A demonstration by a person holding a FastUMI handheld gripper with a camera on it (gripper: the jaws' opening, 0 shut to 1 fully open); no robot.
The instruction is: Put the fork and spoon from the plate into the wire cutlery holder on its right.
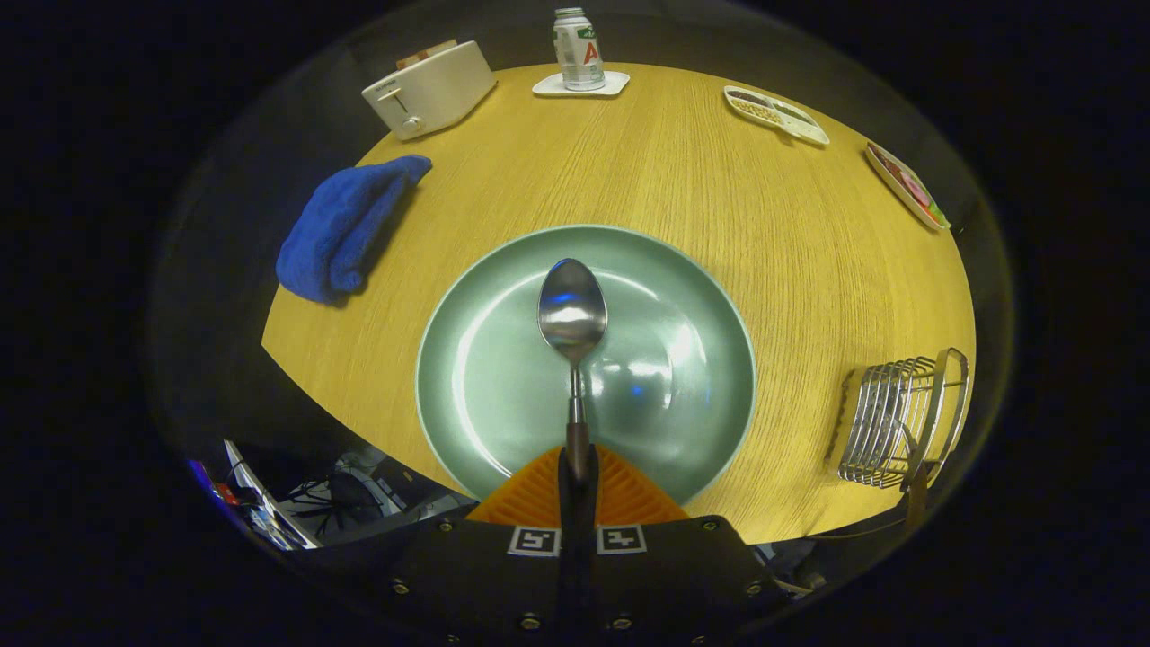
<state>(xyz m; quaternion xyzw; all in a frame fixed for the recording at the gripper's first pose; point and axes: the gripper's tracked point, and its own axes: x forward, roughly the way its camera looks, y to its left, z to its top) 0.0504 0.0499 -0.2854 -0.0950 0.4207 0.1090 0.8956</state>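
My gripper (pixel 577 472) is shut on the dark handle of a metal spoon (pixel 572 310). The spoon points straight ahead from between the fingers, its bowl over the middle of a pale green plate (pixel 467 377), bare apart from reflections. The wire cutlery holder (pixel 898 418) stands on the wooden table to the right of the plate, near the table's front edge. A dark handle sticks up at the holder's near side; I cannot tell what it belongs to.
A folded blue cloth (pixel 346 229) lies left of the plate. At the back stand a white toaster (pixel 429 88), a can on a white coaster (pixel 579 54), and two divided snack dishes (pixel 777 112) (pixel 907 187) at the right. Cables lie below the table's near left edge.
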